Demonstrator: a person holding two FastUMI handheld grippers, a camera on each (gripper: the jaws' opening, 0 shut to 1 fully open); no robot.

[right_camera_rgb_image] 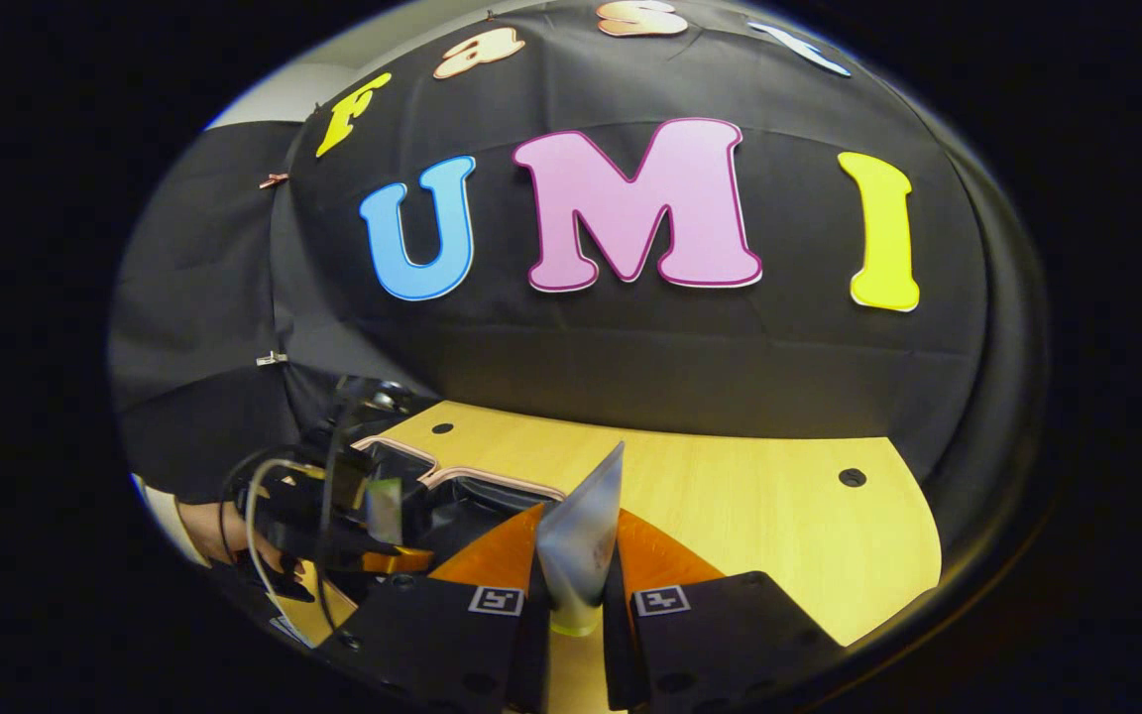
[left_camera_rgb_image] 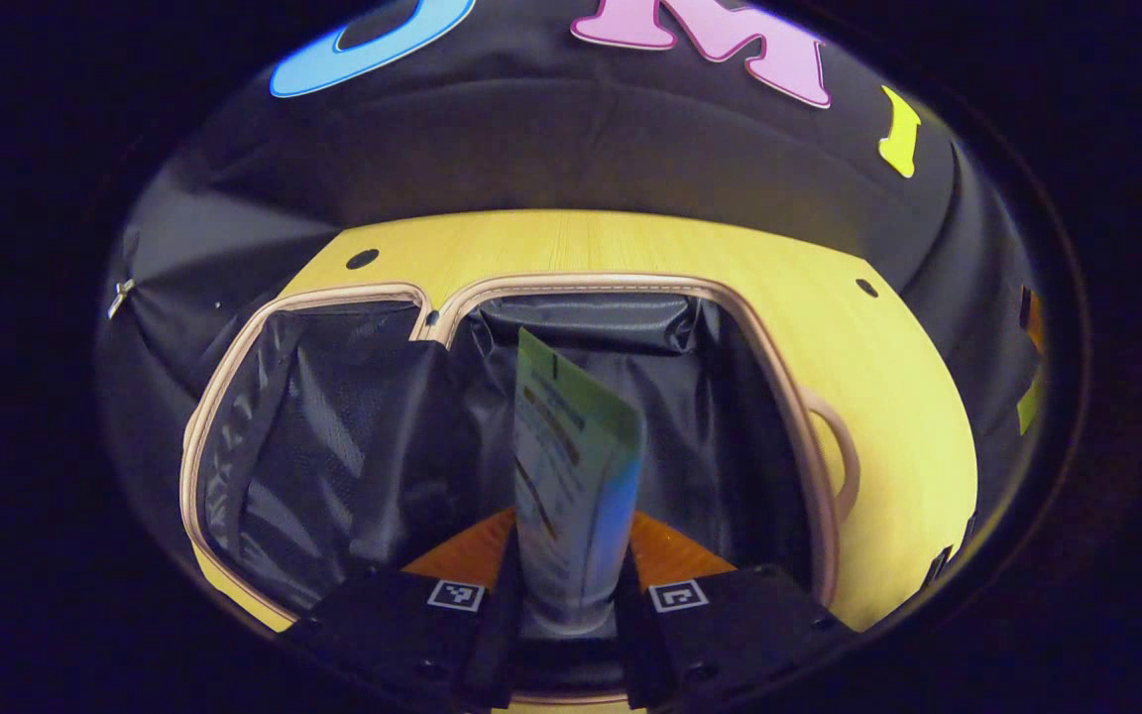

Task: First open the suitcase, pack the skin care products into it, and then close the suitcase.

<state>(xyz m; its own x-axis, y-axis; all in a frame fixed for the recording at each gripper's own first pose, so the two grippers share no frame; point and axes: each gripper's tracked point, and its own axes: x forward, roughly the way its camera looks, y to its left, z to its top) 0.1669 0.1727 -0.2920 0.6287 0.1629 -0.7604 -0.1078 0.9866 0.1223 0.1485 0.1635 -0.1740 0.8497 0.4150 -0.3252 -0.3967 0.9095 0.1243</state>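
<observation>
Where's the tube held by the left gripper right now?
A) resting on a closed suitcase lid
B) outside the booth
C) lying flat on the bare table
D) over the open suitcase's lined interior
D: in the left gripper view the left gripper is shut on the tube, which stands between its fingers with the open suitcase and its dark lining directly behind and below it, on the table.
</observation>
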